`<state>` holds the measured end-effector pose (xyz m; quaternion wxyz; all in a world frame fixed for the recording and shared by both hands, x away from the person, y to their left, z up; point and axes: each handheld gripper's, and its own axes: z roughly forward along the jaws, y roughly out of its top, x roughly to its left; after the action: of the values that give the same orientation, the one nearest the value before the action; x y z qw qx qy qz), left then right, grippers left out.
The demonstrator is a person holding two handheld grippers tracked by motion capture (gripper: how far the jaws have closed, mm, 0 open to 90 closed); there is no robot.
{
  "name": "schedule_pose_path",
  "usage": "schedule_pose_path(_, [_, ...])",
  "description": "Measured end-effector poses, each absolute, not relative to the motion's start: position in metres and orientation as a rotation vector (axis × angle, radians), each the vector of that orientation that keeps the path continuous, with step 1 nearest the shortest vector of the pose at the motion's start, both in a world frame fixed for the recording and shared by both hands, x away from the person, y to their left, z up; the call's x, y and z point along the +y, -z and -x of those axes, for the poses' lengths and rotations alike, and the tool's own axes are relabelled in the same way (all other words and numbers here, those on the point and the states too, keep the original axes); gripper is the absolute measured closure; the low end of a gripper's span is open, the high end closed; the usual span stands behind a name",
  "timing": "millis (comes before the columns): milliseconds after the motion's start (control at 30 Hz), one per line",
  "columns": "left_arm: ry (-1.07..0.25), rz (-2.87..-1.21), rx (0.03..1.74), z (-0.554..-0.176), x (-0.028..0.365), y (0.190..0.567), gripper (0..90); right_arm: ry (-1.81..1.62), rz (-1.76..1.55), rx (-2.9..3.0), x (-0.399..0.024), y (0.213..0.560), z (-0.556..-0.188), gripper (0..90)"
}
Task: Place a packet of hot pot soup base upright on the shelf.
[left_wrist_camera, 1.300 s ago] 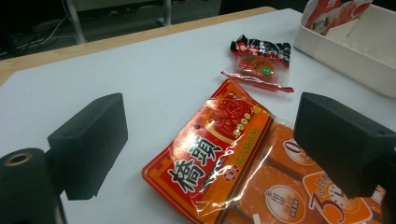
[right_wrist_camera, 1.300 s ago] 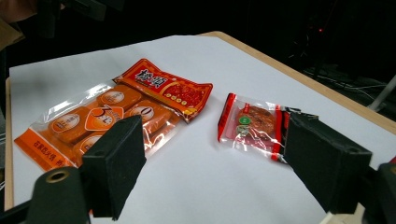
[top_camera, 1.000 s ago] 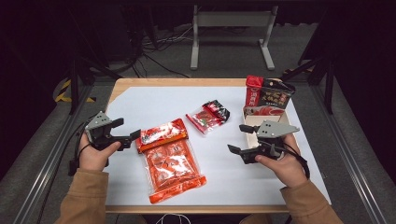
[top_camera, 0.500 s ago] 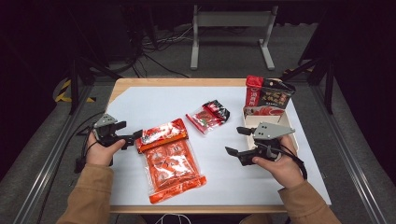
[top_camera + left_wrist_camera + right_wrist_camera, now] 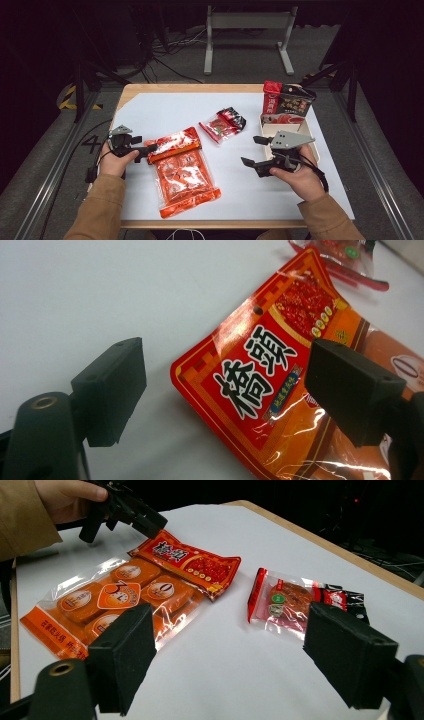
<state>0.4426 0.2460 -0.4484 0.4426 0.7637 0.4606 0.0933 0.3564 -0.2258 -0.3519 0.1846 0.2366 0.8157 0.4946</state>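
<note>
Near the left edge of the desk (image 5: 150, 107), the left hand-held gripper (image 5: 148, 148) is sitting right at the corner of the big orange snack bag (image 5: 184, 176), and its jaws have just been closing a bit, though they're not pinching anything yet. From the left gripper view the red header strip (image 5: 260, 370) of the bag is lying between the two black jaws, with clear gaps on both sides.

My guess is this bag is going to be light but floppy and pretty slick, since it's glossy crinkly film with loose cakes inside, so it'll sag if lifted from one corner. That flat sealed header looks like the best spot to take hold of, not the puffy middle.

Further along, the right hand-held gripper (image 5: 259, 151) is hovering with its jaws spread wide and nothing in them, near the right edge. A smaller red packet (image 5: 221, 125) is lying toward the middle of the desk, well apart from the orange bag, and a tray (image 5: 268, 128) with a red and a dark packet standing in it (image 5: 287, 101) is sitting toward the far right corner. Nothing's really blocking the grab.
</note>
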Motion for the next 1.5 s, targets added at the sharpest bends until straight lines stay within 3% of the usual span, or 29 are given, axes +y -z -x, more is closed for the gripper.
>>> schedule_pose_path(400, [-0.192,-1.94,1.133,-0.445,0.239,0.456,23.4,-1.396,-0.667,2.3,-0.226,0.352,-0.356,20.7])
schedule_pose_path(533, [-0.186,-1.937,1.093,-0.445,0.238,0.456,30.2,-1.392,-0.665,2.304,-0.225,0.352,-0.356,20.7])
schedule_pose_path(833, [-0.15,-1.988,1.064,-0.445,0.232,0.458,53.2,-1.387,-0.672,2.307,-0.225,0.353,-0.356,20.7])
schedule_pose_path(933, [-0.157,-1.984,1.068,-0.444,0.232,0.458,67.8,-1.387,-0.673,2.307,-0.224,0.353,-0.356,20.7])
schedule_pose_path(967, [-0.175,-1.988,1.059,-0.444,0.233,0.457,67.8,-1.387,-0.673,2.307,-0.224,0.353,-0.356,20.7])
schedule_pose_path(1033, [-0.177,-1.978,1.052,-0.443,0.234,0.456,79.9,-1.385,-0.673,2.308,-0.224,0.353,-0.357,20.7])
schedule_pose_path(1100, [-0.187,-1.981,1.038,-0.442,0.234,0.454,84.4,-1.385,-0.673,2.31,-0.224,0.354,-0.357,20.7])
schedule_pose_path(1233, [-0.194,-1.991,0.998,-0.439,0.235,0.447,89.3,-1.386,-0.672,2.312,-0.224,0.354,-0.357,20.7])
schedule_pose_path(1500, [-0.188,-1.946,0.971,-0.434,0.236,0.436,89.9,-1.388,-0.673,2.31,-0.223,0.354,-0.356,20.8])
